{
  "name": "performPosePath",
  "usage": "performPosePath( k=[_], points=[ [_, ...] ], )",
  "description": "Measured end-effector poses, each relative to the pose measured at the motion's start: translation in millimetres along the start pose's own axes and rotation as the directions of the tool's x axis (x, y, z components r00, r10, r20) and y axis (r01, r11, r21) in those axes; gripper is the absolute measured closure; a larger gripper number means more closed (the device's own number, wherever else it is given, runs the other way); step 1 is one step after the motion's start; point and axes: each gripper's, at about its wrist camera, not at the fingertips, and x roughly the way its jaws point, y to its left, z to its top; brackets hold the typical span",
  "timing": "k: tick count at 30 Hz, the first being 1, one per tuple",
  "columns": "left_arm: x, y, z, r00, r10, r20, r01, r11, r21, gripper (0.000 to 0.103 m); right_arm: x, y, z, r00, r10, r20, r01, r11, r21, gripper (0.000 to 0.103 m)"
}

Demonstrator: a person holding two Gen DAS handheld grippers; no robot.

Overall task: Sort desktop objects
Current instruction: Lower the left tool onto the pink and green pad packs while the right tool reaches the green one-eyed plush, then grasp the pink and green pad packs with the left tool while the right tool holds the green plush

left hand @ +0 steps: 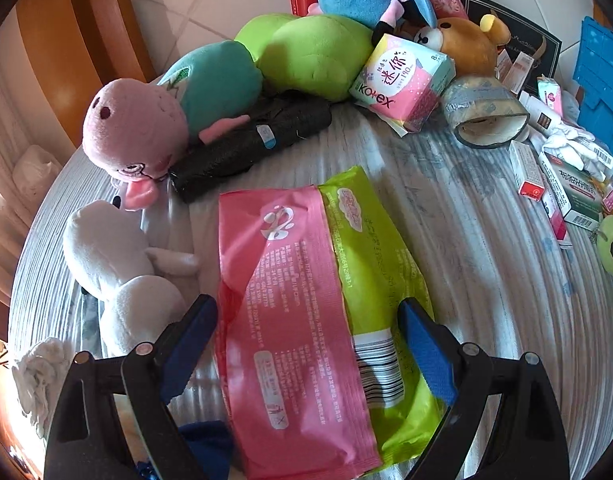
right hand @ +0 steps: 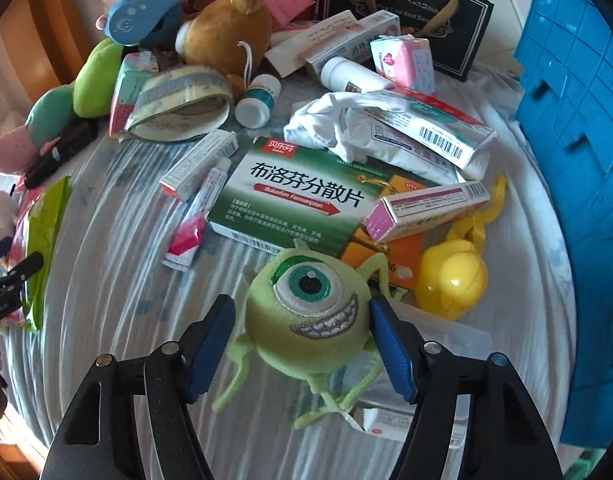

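Green one-eyed plush (right hand: 310, 312) sits between the wide-open right gripper (right hand: 302, 344) fingers, not yet pinched. Close squarely on its round body, clear of the thin limbs. Left gripper (left hand: 306, 344), also spread and empty, straddles pink pack (left hand: 282, 312) and green pack (left hand: 378, 280).

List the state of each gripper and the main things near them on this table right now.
left gripper: open, fingers either side of the two packets
pink packet: lying flat, sealed
green packet: flat, partly under the pink one
right gripper: open around the toy
one-eyed green plush: face up between the fingers
ibuprofen box: closed, flat
tape roll: on its side
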Motion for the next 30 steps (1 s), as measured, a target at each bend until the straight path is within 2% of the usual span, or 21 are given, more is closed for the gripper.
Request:
performPosePath(
  k=[2, 4, 8, 11, 13, 18, 20, 22, 26, 28, 30],
  points=[
    [6, -4, 2, 1.000, 0.018, -0.010, -0.018, 1.000, 0.019, 0.003, 3, -2, 1, 1.000, -0.018, -0.017, 0.018, 1.000, 0.000, 0.036],
    [9, -3, 4, 1.000, 0.009, -0.010, -0.009, 1.000, 0.001, 0.002, 10, -3, 1, 0.998, -0.039, -0.042, 0.039, 0.999, 0.004, 0.036],
    [14, 0, 7, 0.999, -0.037, -0.012, 0.036, 0.999, -0.021, 0.003, 11, -7, 1, 0.999, -0.027, -0.037, 0.028, 0.999, 0.026, 0.039],
    [14, -4, 7, 0.997, -0.073, -0.007, 0.073, 0.997, 0.014, 0.013, 18, -5, 1, 0.997, -0.051, -0.051, 0.051, 0.999, 0.004, 0.042],
    [9, -6, 5, 0.994, -0.107, -0.002, 0.107, 0.994, 0.025, 0.024, 19, -11, 0, 0.999, -0.029, -0.045, 0.030, 0.999, 0.031, 0.043],
    [-10, -5, -8, 0.983, -0.183, 0.011, 0.182, 0.982, 0.046, 0.034, 0, -18, -7, 0.999, 0.041, -0.009, -0.040, 0.996, 0.080, 0.046],
    [-19, -5, -9, 0.980, -0.196, 0.028, 0.194, 0.979, 0.068, 0.044, -15, -15, -8, 0.998, 0.051, 0.025, -0.053, 0.995, 0.083, 0.046],
    [-28, -5, 0, 0.978, -0.204, 0.049, 0.199, 0.976, 0.086, 0.062, -32, -12, -9, 0.997, 0.058, 0.057, -0.063, 0.995, 0.082, 0.046],
    [-41, -3, 4, 0.973, -0.218, 0.071, 0.207, 0.969, 0.133, 0.062, -66, -6, -4, 0.988, 0.079, 0.133, -0.092, 0.992, 0.089, 0.046],
    [-33, -6, 5, 0.969, -0.243, 0.034, 0.237, 0.963, 0.127, 0.062, -75, -7, 0, 0.985, 0.088, 0.150, -0.104, 0.989, 0.104, 0.045],
    [-25, -5, -1, 0.975, -0.221, 0.006, 0.219, 0.970, 0.104, 0.062, -81, -7, 3, 0.983, 0.096, 0.159, -0.115, 0.987, 0.116, 0.045]
  ],
)
